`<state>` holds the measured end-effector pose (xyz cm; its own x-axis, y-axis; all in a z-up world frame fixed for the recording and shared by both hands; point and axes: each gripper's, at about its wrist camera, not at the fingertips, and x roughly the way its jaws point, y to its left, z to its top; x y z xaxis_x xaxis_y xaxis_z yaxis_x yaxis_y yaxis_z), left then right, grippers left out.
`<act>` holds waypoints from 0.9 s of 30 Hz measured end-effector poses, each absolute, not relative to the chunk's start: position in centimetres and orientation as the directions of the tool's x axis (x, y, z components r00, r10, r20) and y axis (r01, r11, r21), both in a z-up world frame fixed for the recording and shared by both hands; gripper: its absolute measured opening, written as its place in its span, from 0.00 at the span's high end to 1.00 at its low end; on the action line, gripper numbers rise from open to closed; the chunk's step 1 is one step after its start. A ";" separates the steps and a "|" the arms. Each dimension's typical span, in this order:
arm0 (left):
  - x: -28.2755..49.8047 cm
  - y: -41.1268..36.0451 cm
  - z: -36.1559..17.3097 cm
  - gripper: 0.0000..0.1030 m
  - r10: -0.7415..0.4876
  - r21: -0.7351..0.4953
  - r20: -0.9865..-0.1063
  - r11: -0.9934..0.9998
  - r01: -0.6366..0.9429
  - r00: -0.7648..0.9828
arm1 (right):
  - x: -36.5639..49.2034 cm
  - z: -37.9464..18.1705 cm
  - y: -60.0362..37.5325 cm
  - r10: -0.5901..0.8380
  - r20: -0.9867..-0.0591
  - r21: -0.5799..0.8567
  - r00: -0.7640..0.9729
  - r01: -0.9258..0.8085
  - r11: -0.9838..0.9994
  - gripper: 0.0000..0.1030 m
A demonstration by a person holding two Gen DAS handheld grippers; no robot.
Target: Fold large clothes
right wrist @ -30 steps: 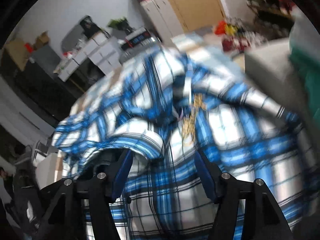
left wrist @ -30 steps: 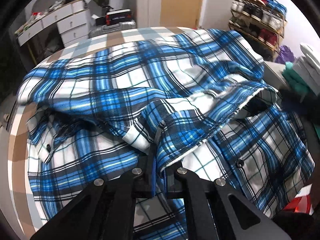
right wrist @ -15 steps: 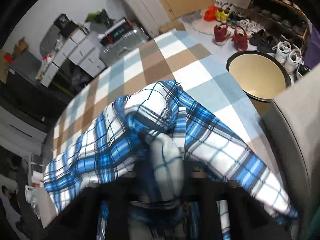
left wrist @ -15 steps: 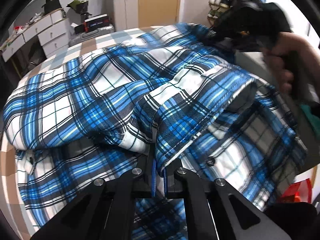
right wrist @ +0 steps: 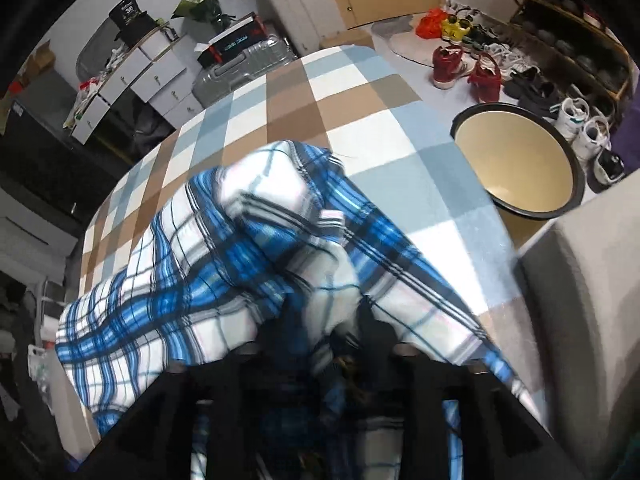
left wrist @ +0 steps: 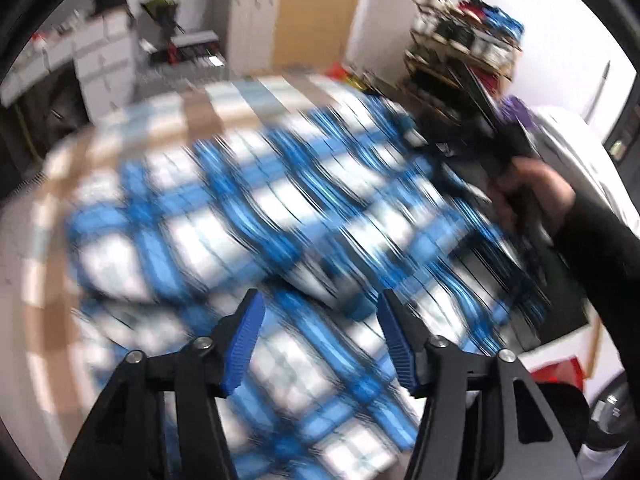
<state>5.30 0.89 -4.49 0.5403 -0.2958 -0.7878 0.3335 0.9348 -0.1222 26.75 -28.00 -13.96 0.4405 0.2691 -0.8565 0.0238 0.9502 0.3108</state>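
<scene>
A blue and white plaid shirt [left wrist: 256, 216] lies crumpled on a checked tablecloth [left wrist: 188, 108]; the left wrist view is blurred by motion. My left gripper [left wrist: 320, 332] is open and empty just above the shirt's near part. My right gripper [right wrist: 324, 340] is shut on a bunched fold of the plaid shirt [right wrist: 224, 264], which drapes over its fingers and hides them. In the left wrist view the right gripper [left wrist: 476, 148] shows at the shirt's far right edge, held by a hand in a black sleeve.
The checked tablecloth [right wrist: 320, 112] spreads beyond the shirt. A cream basin [right wrist: 516, 164] sits on the floor at the right, with shoes [right wrist: 464, 68] and a shoe rack [right wrist: 572, 28] behind. A grey padded edge [right wrist: 580, 300] is at right. White drawers [right wrist: 132, 80] stand at back left.
My left gripper has let go of the shirt fold and opened wide. The right gripper keeps its hold on the shirt and has pulled it back a little.
</scene>
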 end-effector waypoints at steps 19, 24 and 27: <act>16.9 6.1 -13.3 0.35 -0.107 -0.026 -0.913 0.978 0.205 0.393 | 33.4 -14.2 -18.3 0.106 -0.929 0.005 0.354 -0.275 0.962 0.42; 15.6 6.4 -12.0 0.34 -0.079 0.005 -0.928 0.974 0.225 0.363 | 32.8 -14.8 -19.1 0.126 -0.932 0.016 0.341 -0.310 0.951 0.41; 16.0 9.1 -7.6 0.33 -0.111 -0.042 -0.898 0.985 0.169 0.427 | 32.2 -11.7 -20.4 0.195 -0.901 0.065 0.386 -0.325 0.944 0.40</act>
<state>15.98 9.12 -7.62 0.4266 -0.1113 -0.8976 0.1686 0.9848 -0.0420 32.25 -20.42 -11.66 0.3864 0.1953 -0.9014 -0.3246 0.9436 0.0653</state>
